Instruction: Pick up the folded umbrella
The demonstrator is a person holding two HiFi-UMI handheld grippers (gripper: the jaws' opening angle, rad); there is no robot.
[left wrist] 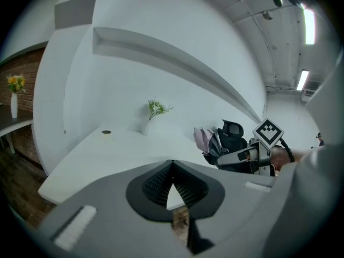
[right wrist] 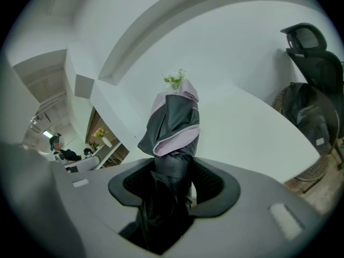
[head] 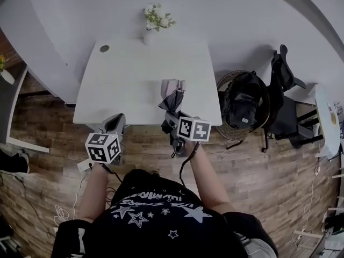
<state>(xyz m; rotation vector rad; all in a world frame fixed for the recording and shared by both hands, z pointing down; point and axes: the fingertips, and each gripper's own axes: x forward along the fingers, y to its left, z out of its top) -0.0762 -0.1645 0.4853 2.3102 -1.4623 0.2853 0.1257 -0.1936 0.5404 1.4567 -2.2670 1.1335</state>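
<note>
Work on this job looks nearly done. The right gripper (right wrist: 173, 184) has its two jaws squeezed on the lower end of the folded umbrella (right wrist: 173, 125), so the umbrella is caught. The jaws stand fairly wide apart, because the dark bundle fills the space between them. The umbrella is grey and black with a pale pink lining, and it sticks up and away out of the jaws. Some loose dark cloth hangs down below the grip.

From the head view, the umbrella is over the near edge of the white table (head: 129, 85), toward the near right corner. It seems to be up in the air and not lying flat, since from the left gripper view it rises above the table top. I cannot see under it, so I only think it is fully off the table.

The left gripper (left wrist: 171, 190) has nothing in it. Its jaw tips touch each other, and only the table edge and floor show through the little gap below them. It hangs by the near edge, toward the near left corner, well apart from the umbrella.

What is left, I think, is small: keep the squeeze tight and bring the umbrella clear of the table. The vase of flowers (head: 149, 31) at the far edge is not in the way.
</note>
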